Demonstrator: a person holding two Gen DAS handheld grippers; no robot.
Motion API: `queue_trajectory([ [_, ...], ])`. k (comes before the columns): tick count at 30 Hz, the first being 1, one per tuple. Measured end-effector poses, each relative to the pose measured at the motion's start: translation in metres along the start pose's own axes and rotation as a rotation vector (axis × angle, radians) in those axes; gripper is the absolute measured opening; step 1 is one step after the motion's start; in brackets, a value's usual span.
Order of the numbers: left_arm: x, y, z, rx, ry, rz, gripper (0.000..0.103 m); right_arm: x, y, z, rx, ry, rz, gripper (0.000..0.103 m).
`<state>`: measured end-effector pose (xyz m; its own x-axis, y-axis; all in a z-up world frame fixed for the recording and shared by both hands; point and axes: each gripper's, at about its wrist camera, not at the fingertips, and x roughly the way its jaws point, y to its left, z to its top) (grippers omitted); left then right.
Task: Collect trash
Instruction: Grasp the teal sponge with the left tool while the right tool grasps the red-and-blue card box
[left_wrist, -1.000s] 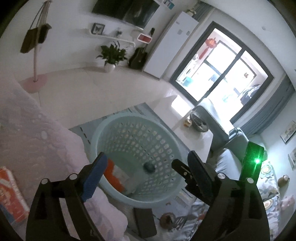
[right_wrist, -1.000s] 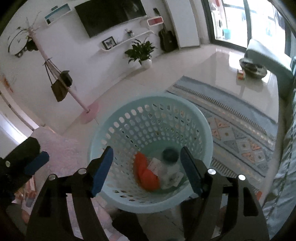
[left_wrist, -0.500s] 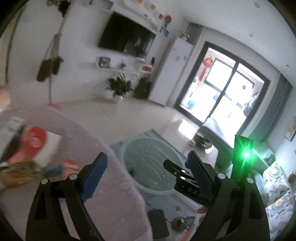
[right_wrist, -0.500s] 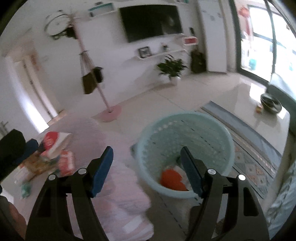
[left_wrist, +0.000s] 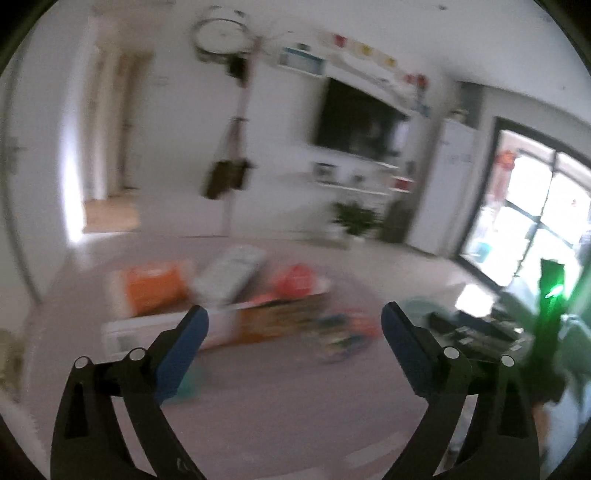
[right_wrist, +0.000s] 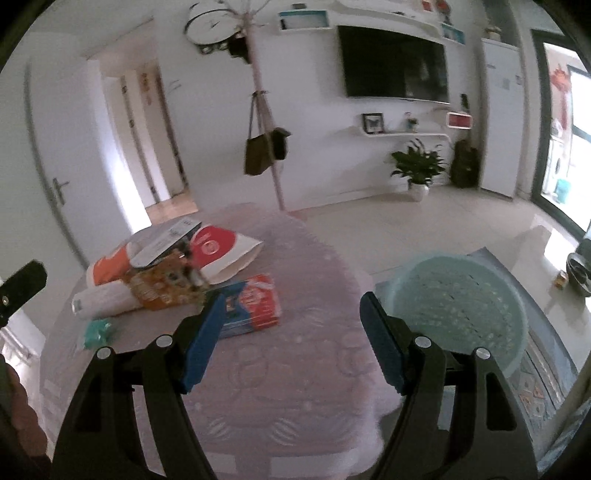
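A pile of trash lies on the pink-clothed round table (right_wrist: 295, 369): a red-and-white bag (right_wrist: 221, 247), an orange-and-white pack (right_wrist: 110, 267), a yellow snack pack (right_wrist: 166, 284), a blue-and-red packet (right_wrist: 255, 306) and a small teal scrap (right_wrist: 96, 330). My right gripper (right_wrist: 291, 314) is open and empty above the table, just right of the packet. The pale green basket (right_wrist: 461, 310) stands on the floor to the right. My left gripper (left_wrist: 293, 325) is open and empty, facing the blurred trash pile (left_wrist: 258, 291).
A coat stand with a hanging bag (right_wrist: 264, 155) stands behind the table. A patterned rug (right_wrist: 543, 376) lies under the basket. A potted plant (right_wrist: 417, 170), TV (right_wrist: 395, 68) and glass door (right_wrist: 565, 147) line the far wall.
Both grippers have swung left, away from the basket and toward the table. The trash pile now fills the middle of both views. Both stay open and empty.
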<state>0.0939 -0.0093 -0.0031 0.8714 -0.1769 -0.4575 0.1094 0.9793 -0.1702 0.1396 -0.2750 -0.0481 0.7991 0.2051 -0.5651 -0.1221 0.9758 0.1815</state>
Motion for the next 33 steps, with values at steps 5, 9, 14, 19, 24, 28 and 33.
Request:
queue_trajectory([
  [5,-0.001,0.050,-0.017,-0.020,0.068,0.123,0.092,0.018,0.023,-0.004,-0.012,0.041,0.038,0.071],
  [9,0.019,0.082,-0.033,-0.113,0.173,0.109,0.092,0.029,0.041,-0.005,-0.048,0.059,0.050,0.071],
  [14,0.049,0.097,-0.050,-0.172,0.279,0.086,0.092,0.038,0.063,0.002,-0.104,0.064,0.079,0.071],
  [19,0.066,0.099,-0.055,-0.183,0.338,0.107,0.092,0.061,0.059,0.007,-0.093,0.116,0.051,0.083],
  [24,0.077,0.093,-0.057,-0.142,0.352,0.157,0.087,0.090,0.051,0.001,-0.092,0.179,-0.006,0.091],
  [28,0.075,0.081,-0.059,-0.078,0.346,0.198,0.066,0.100,0.047,0.002,-0.068,0.202,-0.017,0.092],
  [33,0.068,0.084,-0.058,-0.091,0.326,0.181,0.051,0.107,0.048,0.007,-0.072,0.197,-0.054,0.094],
])
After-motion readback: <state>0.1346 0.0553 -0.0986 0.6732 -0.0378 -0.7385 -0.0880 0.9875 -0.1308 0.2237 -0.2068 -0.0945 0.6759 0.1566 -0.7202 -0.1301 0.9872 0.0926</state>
